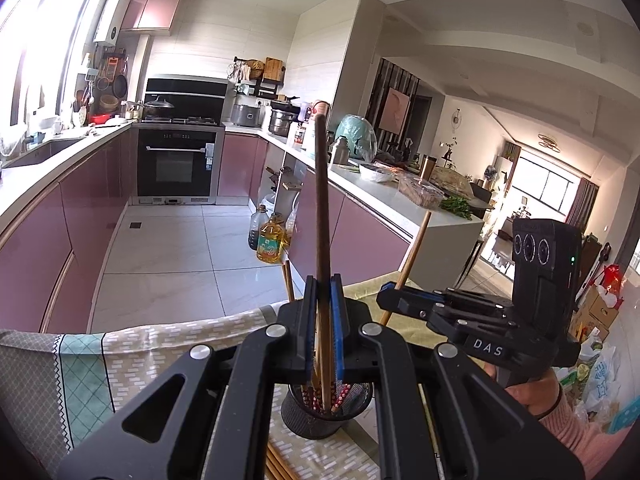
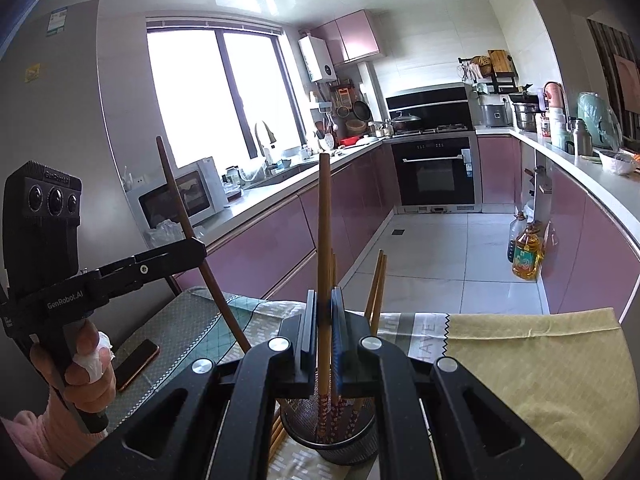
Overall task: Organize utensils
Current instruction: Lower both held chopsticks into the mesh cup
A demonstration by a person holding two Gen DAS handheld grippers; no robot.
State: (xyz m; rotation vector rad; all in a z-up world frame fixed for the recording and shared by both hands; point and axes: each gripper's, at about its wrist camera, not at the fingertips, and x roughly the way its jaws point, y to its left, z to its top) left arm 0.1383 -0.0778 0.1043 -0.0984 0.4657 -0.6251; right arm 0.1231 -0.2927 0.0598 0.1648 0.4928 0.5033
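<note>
A black mesh cup (image 1: 298,416) (image 2: 352,444) stands on the table under both grippers, with several patterned chopsticks in it. My left gripper (image 1: 323,284) (image 2: 196,246) is shut on a dark brown chopstick (image 1: 321,200) (image 2: 180,200). It stands nearly upright, its lower end reaching down into the cup. My right gripper (image 2: 324,296) (image 1: 390,292) is shut on a light wooden chopstick (image 2: 325,220) (image 1: 416,248), which also reaches down into the cup. Two more light chopsticks (image 2: 378,288) lean out of the cup's far side.
Loose wooden chopsticks (image 1: 280,464) (image 2: 276,432) lie on the patterned tablecloth (image 1: 132,352) beside the cup. A phone (image 2: 136,364) lies at the left, near the hand holding the left gripper. A yellow cloth (image 2: 540,360) covers the right. Beyond the table edge are the kitchen floor and an oil bottle (image 2: 526,256).
</note>
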